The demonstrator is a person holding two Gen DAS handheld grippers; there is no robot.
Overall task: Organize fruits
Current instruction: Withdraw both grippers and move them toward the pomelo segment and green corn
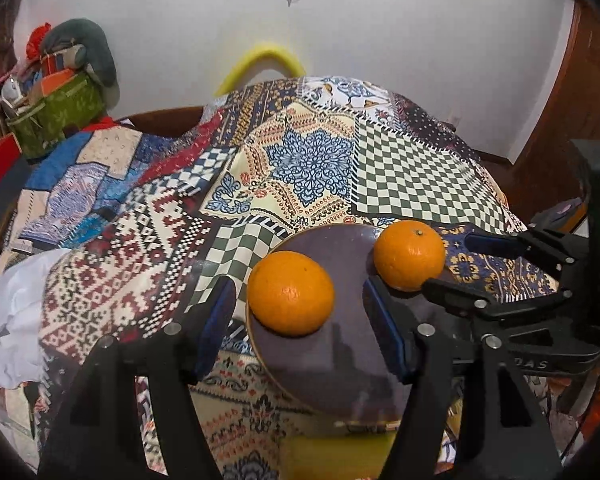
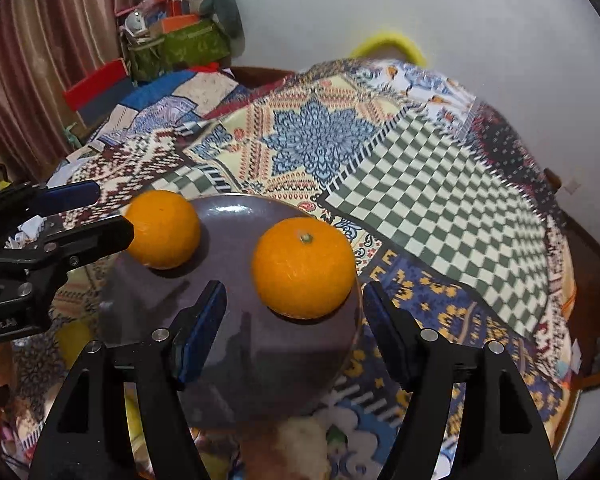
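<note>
Nearest, the left gripper point(image 1: 300, 328) hangs with its blue-padded fingers spread wide and holding nothing, just over the near-left part of the round grey-purple plate point(image 1: 340, 364); the right gripper point(image 2: 294, 332) is likewise wide and holding nothing, over the plate's near-right part. On the plate sit two round oranges: the left orange point(image 1: 291, 293) lies at the left rim, the right orange with a green stem nub point(image 2: 303, 267) (stem up) at the right rim, well apart from each other. The plate rests on a patchwork patterned tablecloth point(image 1: 312, 164) stretching far to a white wall point(image 1: 380, 32).
</note>
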